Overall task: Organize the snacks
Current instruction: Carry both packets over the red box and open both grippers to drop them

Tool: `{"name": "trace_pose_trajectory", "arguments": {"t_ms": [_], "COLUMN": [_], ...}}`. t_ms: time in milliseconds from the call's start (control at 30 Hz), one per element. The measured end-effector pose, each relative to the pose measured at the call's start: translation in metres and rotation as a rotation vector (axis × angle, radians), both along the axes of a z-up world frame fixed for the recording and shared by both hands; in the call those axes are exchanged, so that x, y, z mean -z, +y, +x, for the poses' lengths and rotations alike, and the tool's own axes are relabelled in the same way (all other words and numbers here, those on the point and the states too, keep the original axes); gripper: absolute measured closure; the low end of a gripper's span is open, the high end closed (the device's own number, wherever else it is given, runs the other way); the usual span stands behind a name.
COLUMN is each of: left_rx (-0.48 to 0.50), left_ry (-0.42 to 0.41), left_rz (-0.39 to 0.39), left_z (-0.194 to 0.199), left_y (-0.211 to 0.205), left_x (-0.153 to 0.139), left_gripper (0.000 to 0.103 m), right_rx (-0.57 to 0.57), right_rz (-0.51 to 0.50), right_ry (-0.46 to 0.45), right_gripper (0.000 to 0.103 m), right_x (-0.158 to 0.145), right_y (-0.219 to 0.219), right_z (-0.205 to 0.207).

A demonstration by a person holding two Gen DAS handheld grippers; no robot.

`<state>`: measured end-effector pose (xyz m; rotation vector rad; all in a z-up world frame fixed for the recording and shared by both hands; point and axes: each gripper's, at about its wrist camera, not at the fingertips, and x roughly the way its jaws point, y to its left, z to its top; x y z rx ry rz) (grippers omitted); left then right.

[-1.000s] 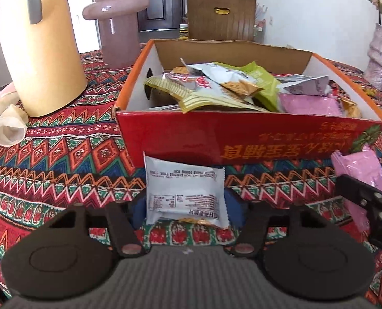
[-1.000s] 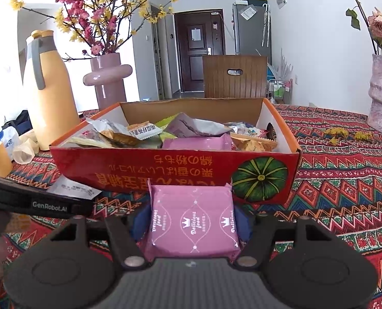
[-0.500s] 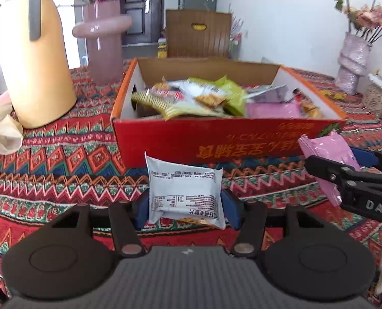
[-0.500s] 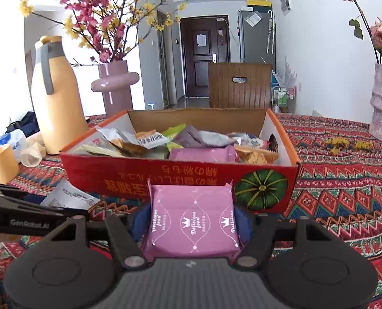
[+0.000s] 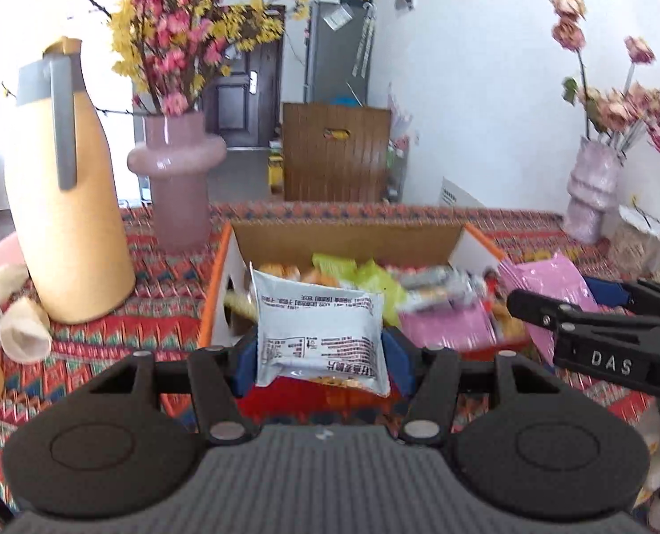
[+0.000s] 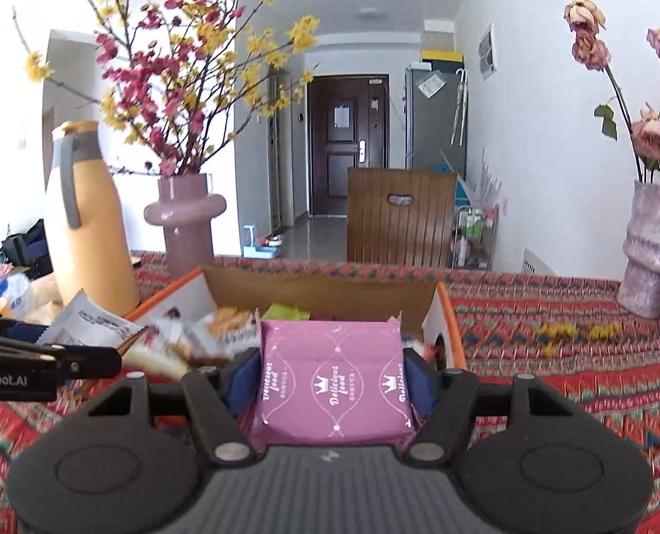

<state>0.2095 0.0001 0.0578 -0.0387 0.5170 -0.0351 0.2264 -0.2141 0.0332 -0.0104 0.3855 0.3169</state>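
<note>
- Two snack packets are off the table, one in each of my claws, both hanging at the near edge of the cardboard box (image 5: 348,233).
- My left gripper (image 5: 320,353) clamps the white packet (image 5: 319,333) by its sides; rows of small black print cover it, too fine for me to read.
- My right gripper (image 6: 332,382) clamps the pink packet (image 6: 332,378); its white script reads "Delicious food" under a small crown, repeated three times across the face.
- From the left wrist view, the other tool beside the box shows "DAS" in white on its black finger, with that pink packet (image 5: 548,276) above it.
- From the right wrist view, the other tool shows "nRobot.AI", cut off by the frame edge, and the white packet (image 6: 85,325) left of the box.
- Only the left wrist view looks down into the box: green, pink and silver wrappers piled loosely, blurred, too many to count.
- Only the right wrist view shows yellow petals scattered on the patterned cloth (image 6: 574,365) right of the box.
- Left of the box stand one orange jug (image 5: 63,187) and one pink vase (image 5: 176,178); right of it, one pale mauve vase (image 6: 652,249).
</note>
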Motion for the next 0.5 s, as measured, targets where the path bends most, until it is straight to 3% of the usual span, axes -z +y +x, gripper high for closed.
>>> {"name": "trace_pose_trajectory", "arguments": {"t_ms": [233,500], "left_rx": [-0.082,-0.127], "left_ry": [-0.032,-0.002], "left_rz": [-0.004,0.006], "left_z": [0.041,0.078], "left_y": [0.007,0.01], "left_x": [-0.009,0.012], "left_gripper": [0.045,0.045], "right_rx": [0.022,0.062], "right_rz": [0.029,0.058], "right_ry": [-0.006,0.001], "right_gripper": [0.036,0.036], "right_x": [-0.008,0.008], "right_y": [0.008,0.016], "right_z": [0.038,0.077]}}
